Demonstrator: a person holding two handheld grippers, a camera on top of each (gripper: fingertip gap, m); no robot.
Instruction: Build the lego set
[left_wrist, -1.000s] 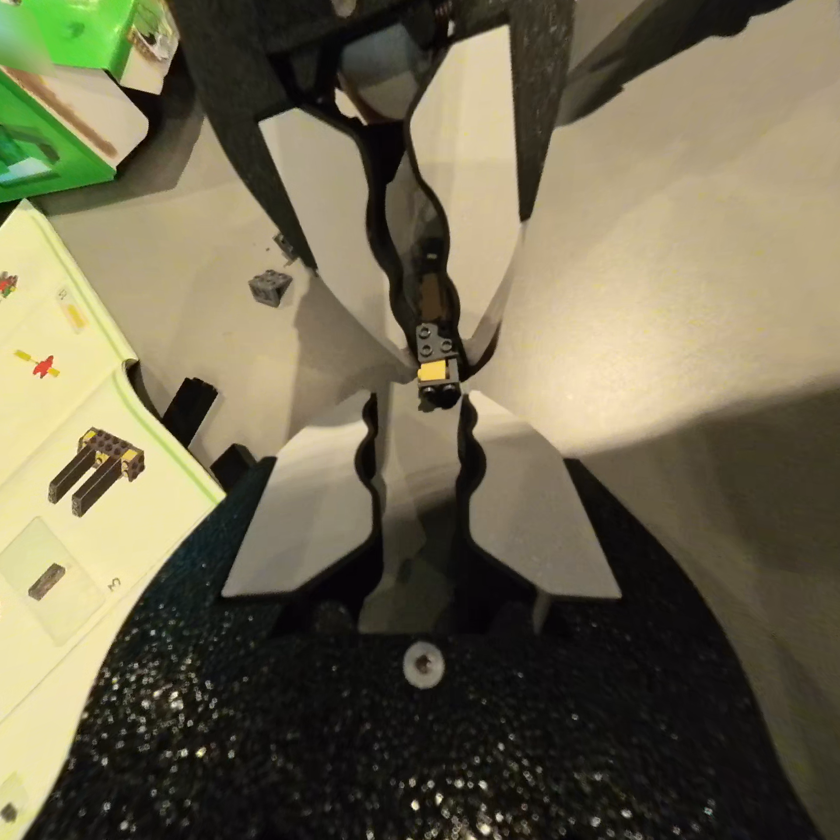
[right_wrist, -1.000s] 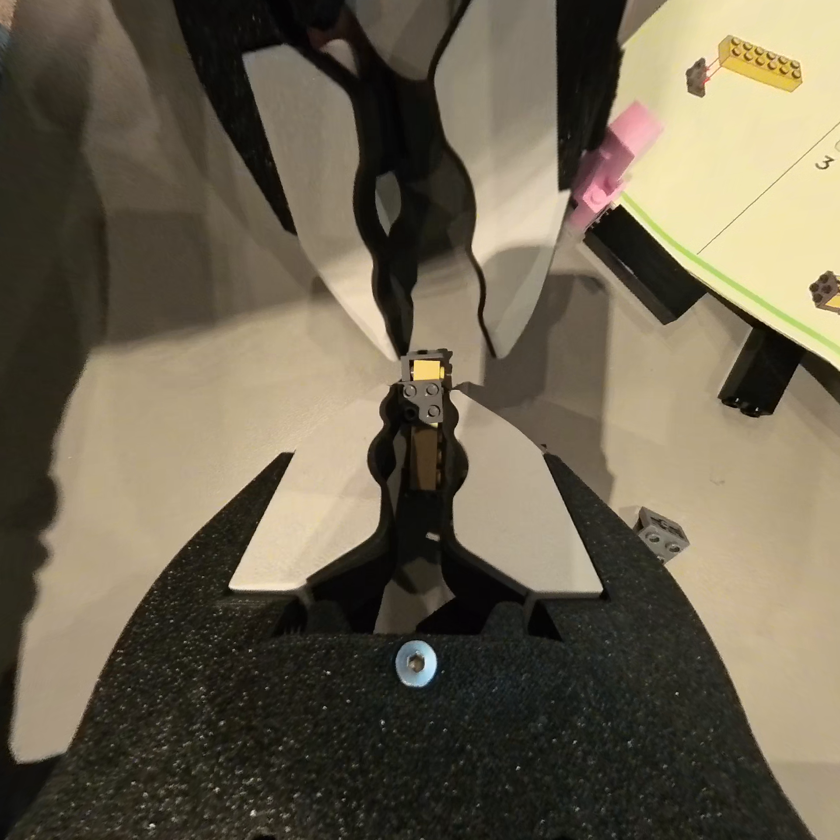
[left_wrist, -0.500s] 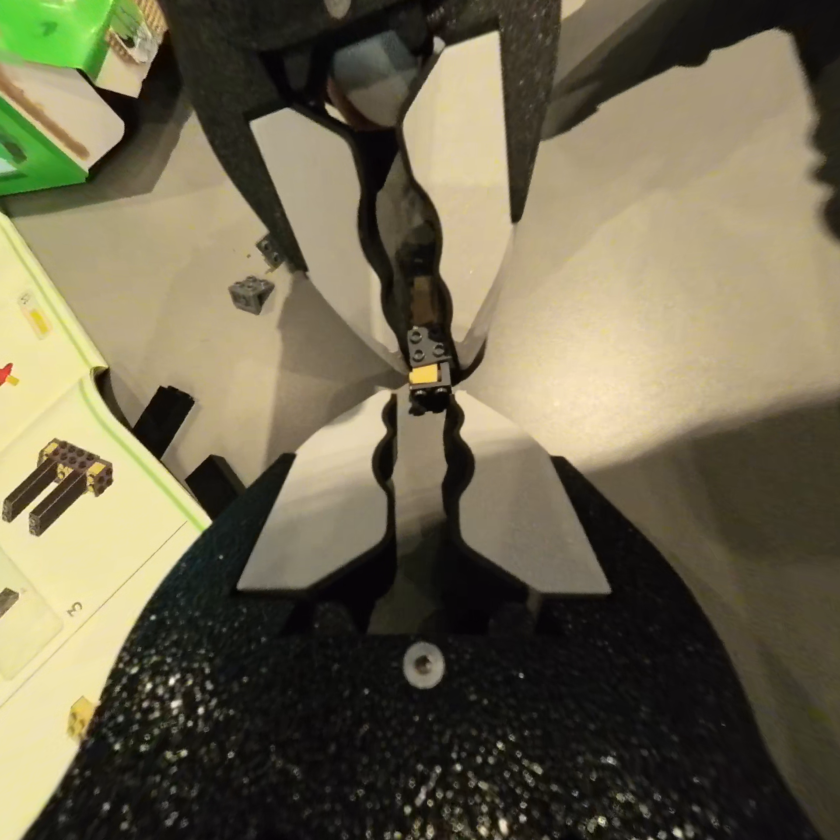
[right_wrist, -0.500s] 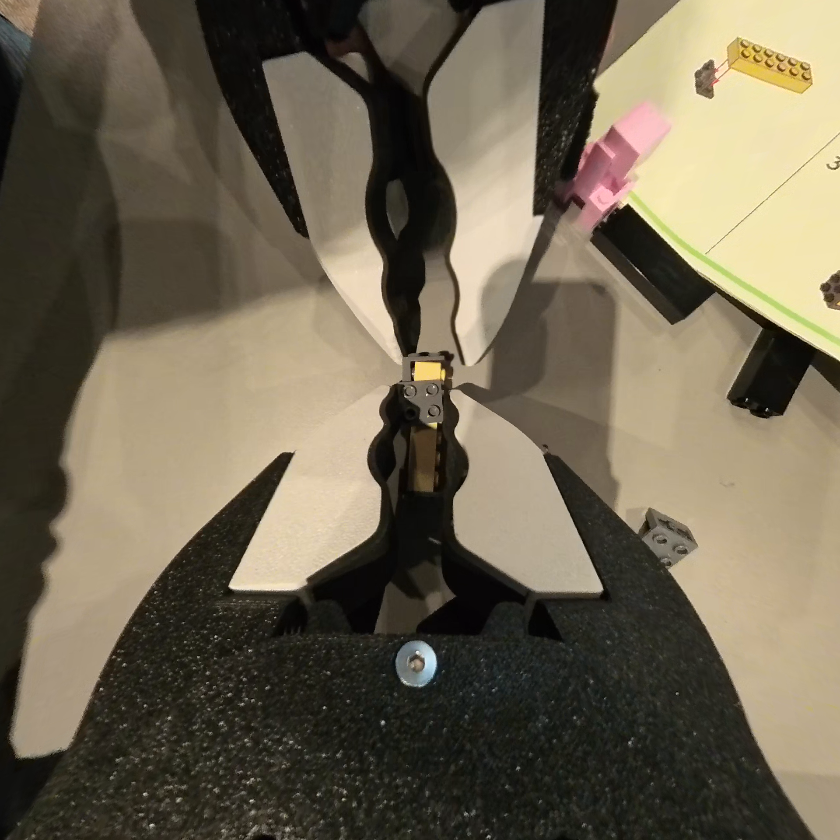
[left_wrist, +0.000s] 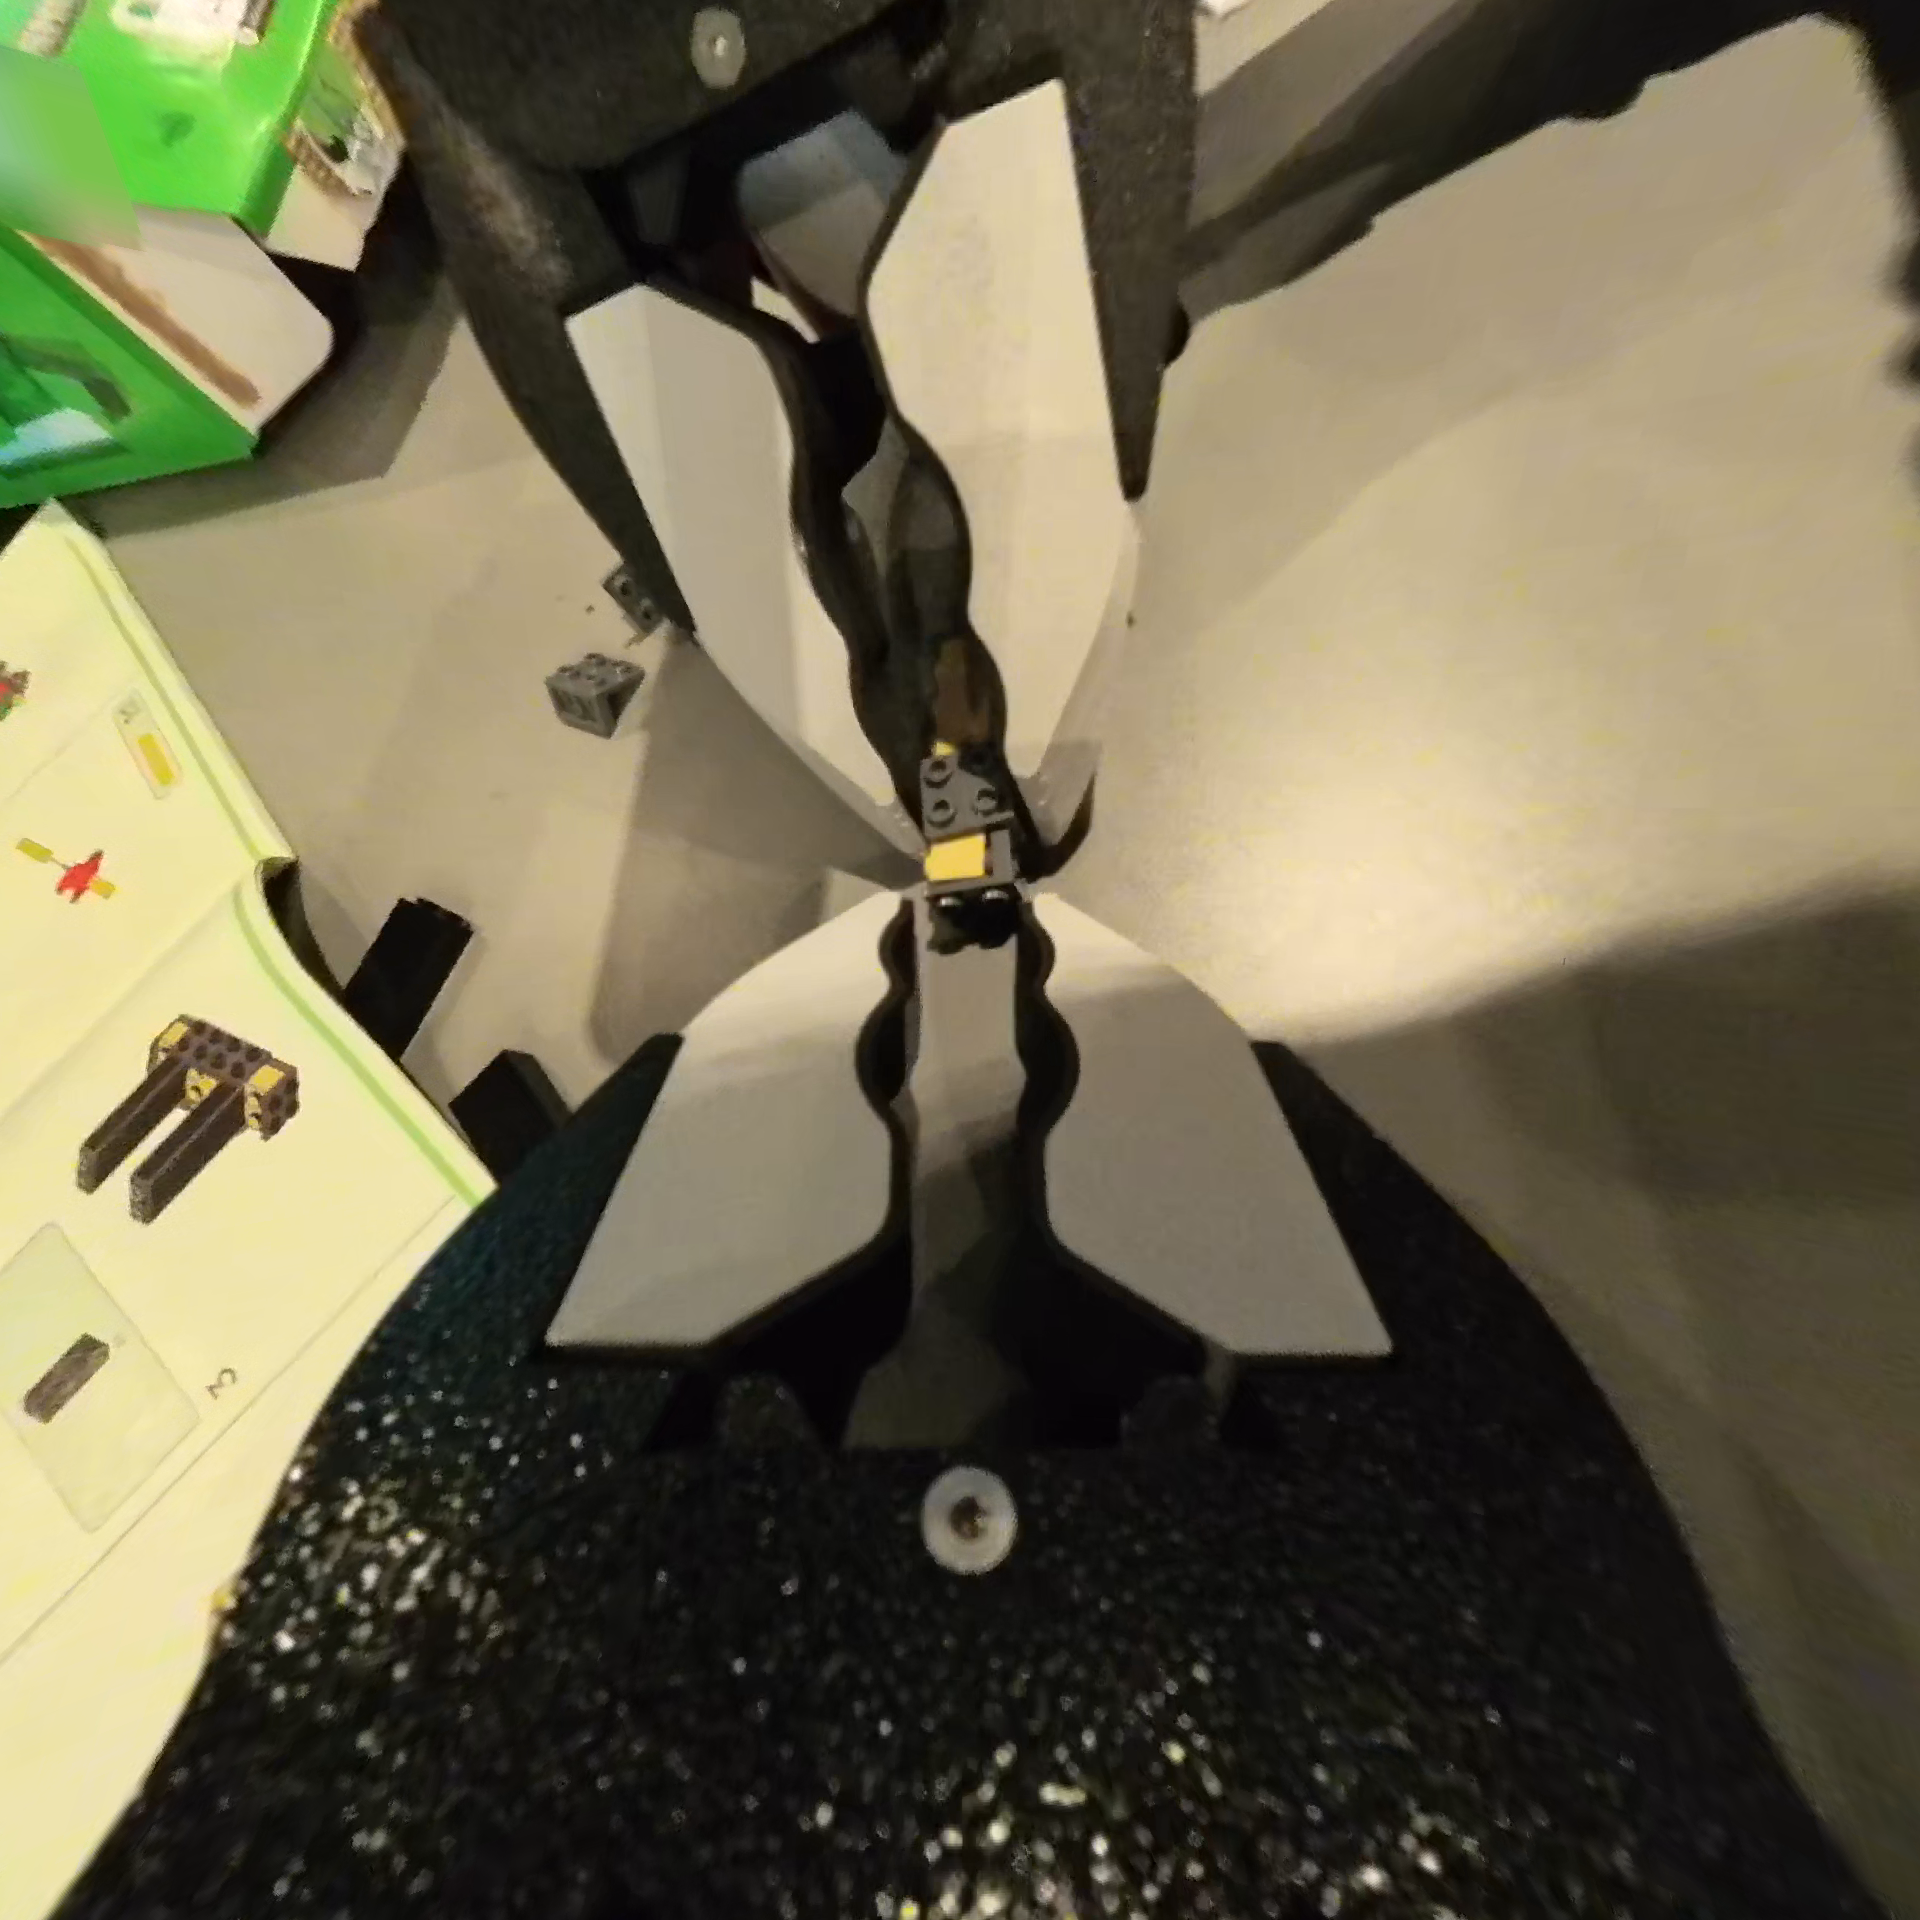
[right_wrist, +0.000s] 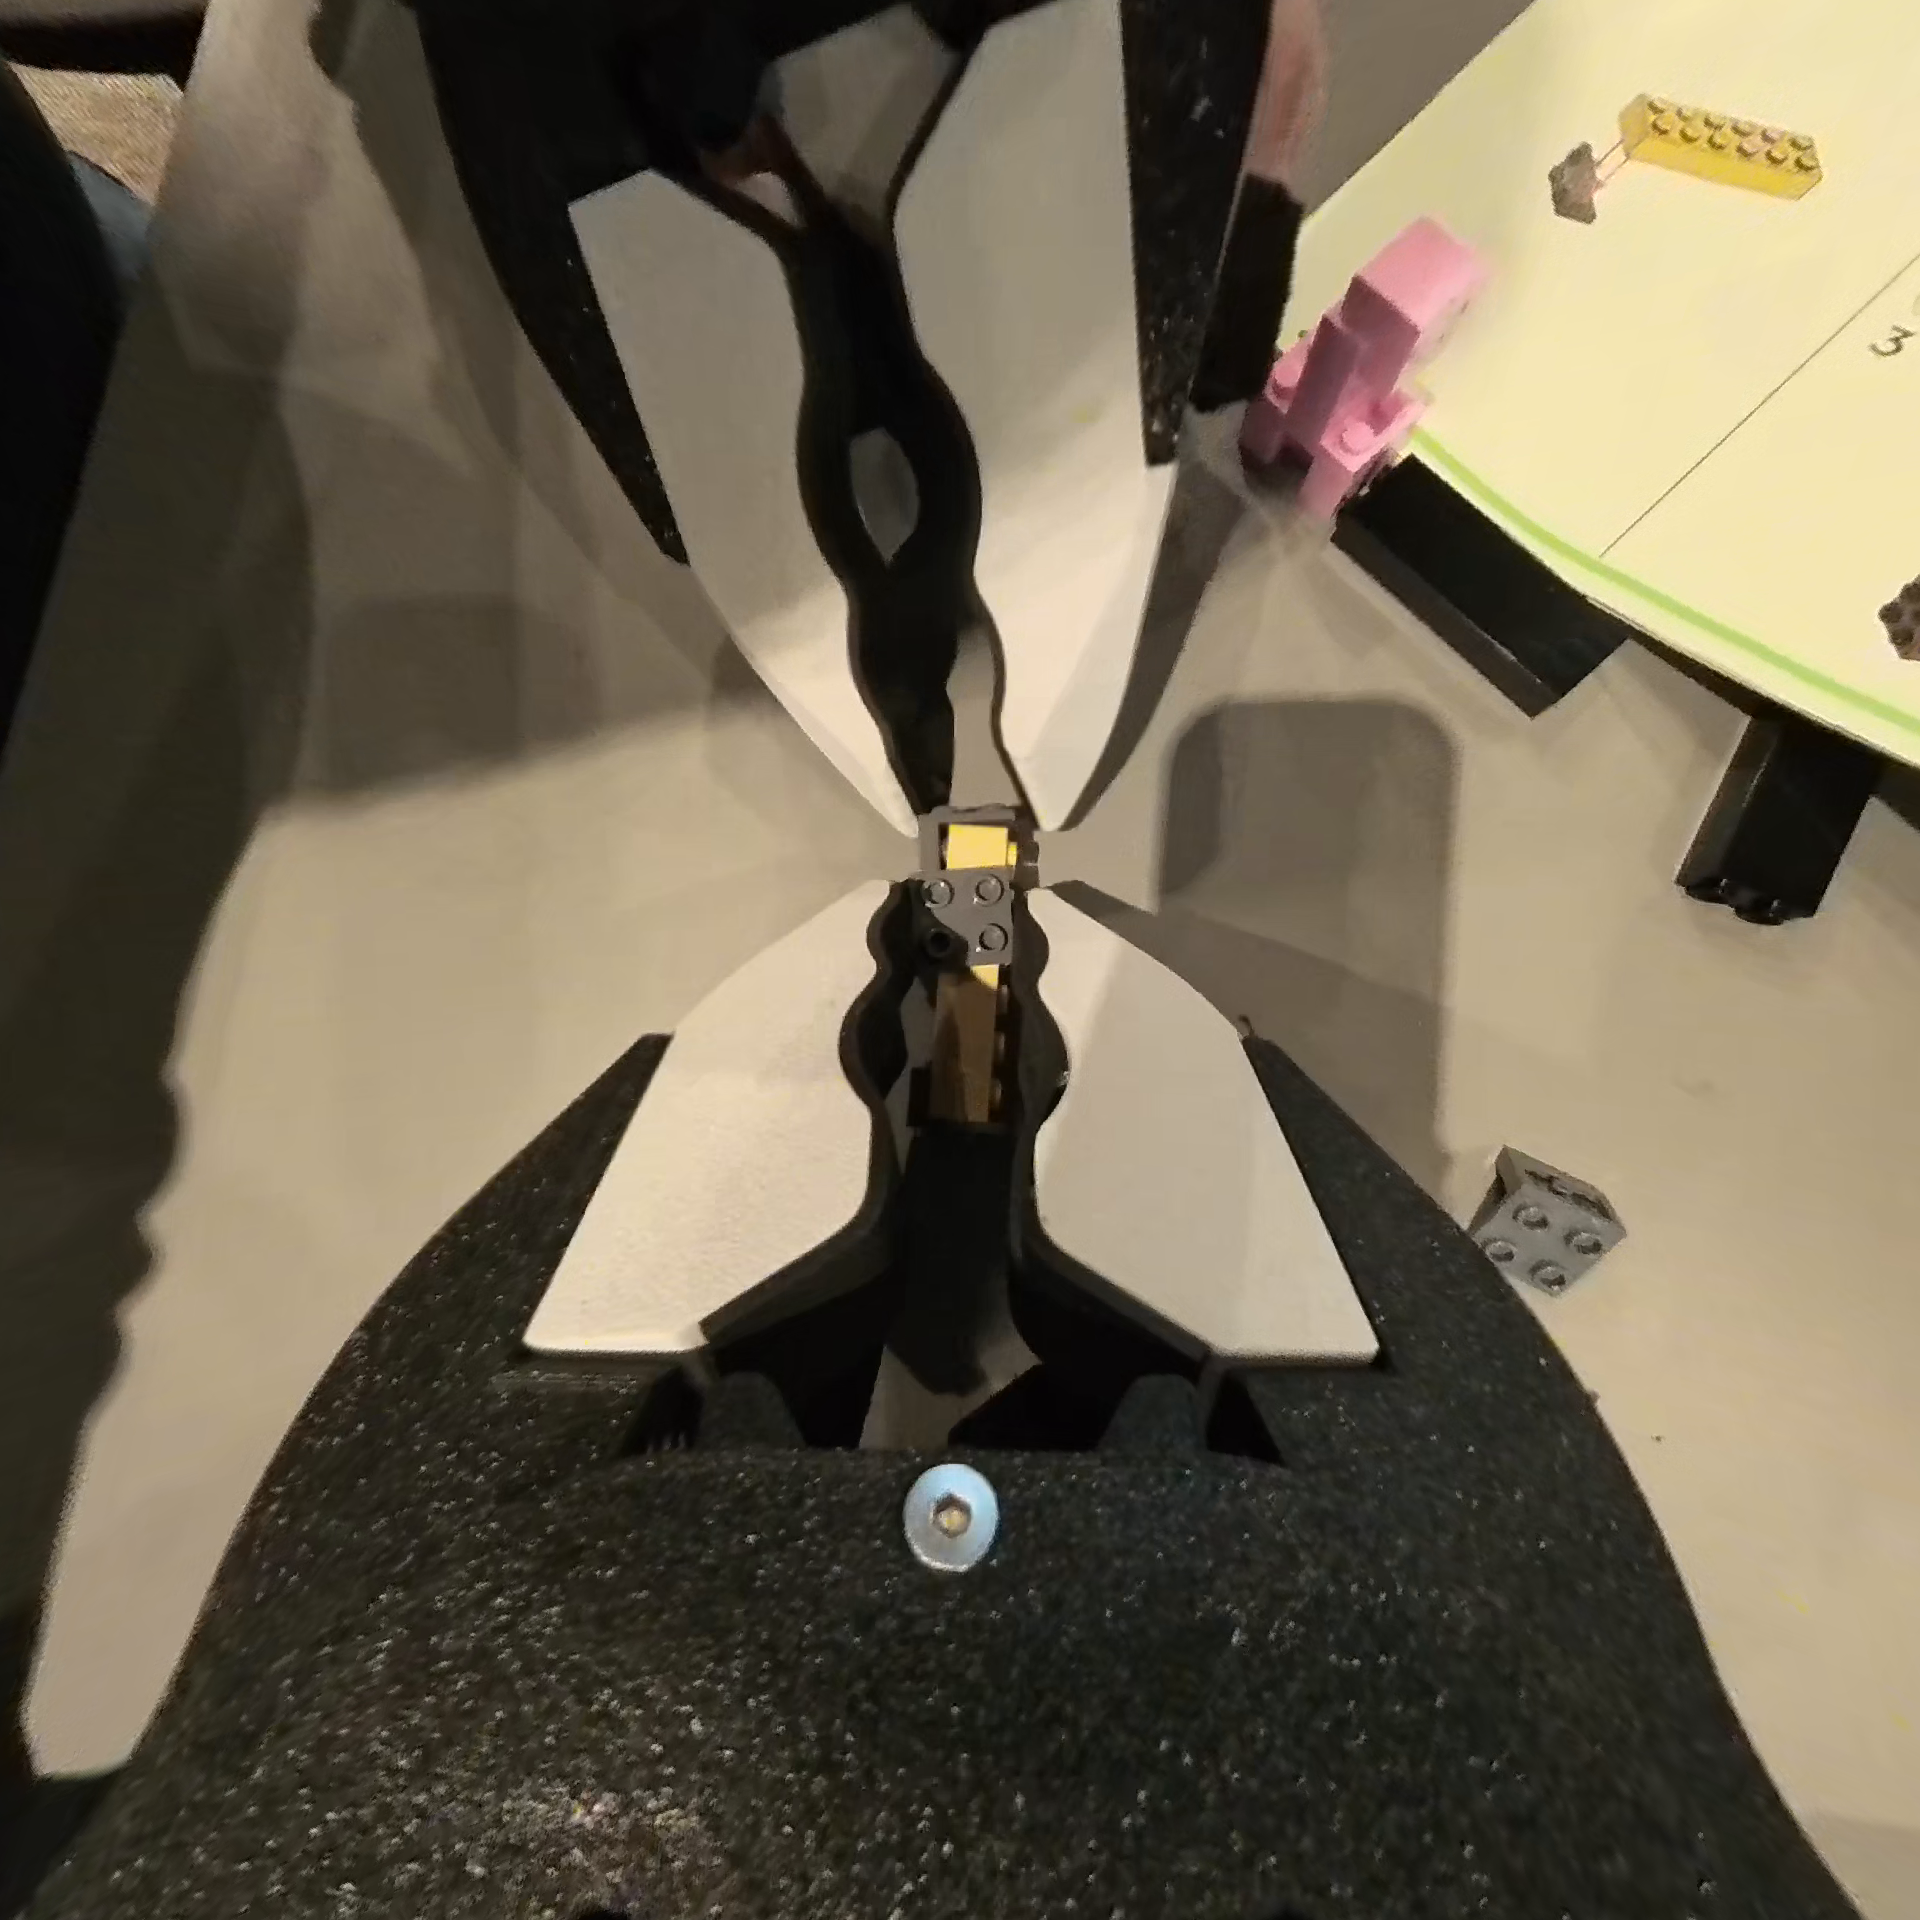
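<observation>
The two grippers meet tip to tip over a pale table (left_wrist: 1455, 675).

The right gripper (right_wrist: 971, 914) has its jaws pressed on a long yellow brick (right_wrist: 966, 1060). The brick lies between its fingers and pokes out at the tips. A small dark grey plate (right_wrist: 971, 912) sits on the brick's far end. In the left wrist view the same plate (left_wrist: 961, 805) shows at the tips of the far gripper, with a bit of yellow just under it.

The left gripper (left_wrist: 968, 914) has its jaws nearly together — they pinch a small black piece (left_wrist: 966, 914). That piece touches the end of the yellow brick, so both grippers hold the same little build, up off the table.

A light green booklet (left_wrist: 125, 1039) lies open on the table at the left of the left wrist view. Two black bricks (left_wrist: 410, 977) peek out from under its edge. A small grey brick (left_wrist: 592, 691) lies on the table past them, tipped on one side. A green box (left_wrist: 94, 343) stands at the far corner.

In the right wrist view the booklet (right_wrist: 1662, 416) is at the upper right. A pink piece (right_wrist: 1361, 374) rests at its edge. A black brick (right_wrist: 1475, 613) lies half under the page, and another black brick (right_wrist: 1777, 831) stands beside it. The grey brick (right_wrist: 1548, 1231) lies close to the right gripper's body — just beside it, near the right edge.
</observation>
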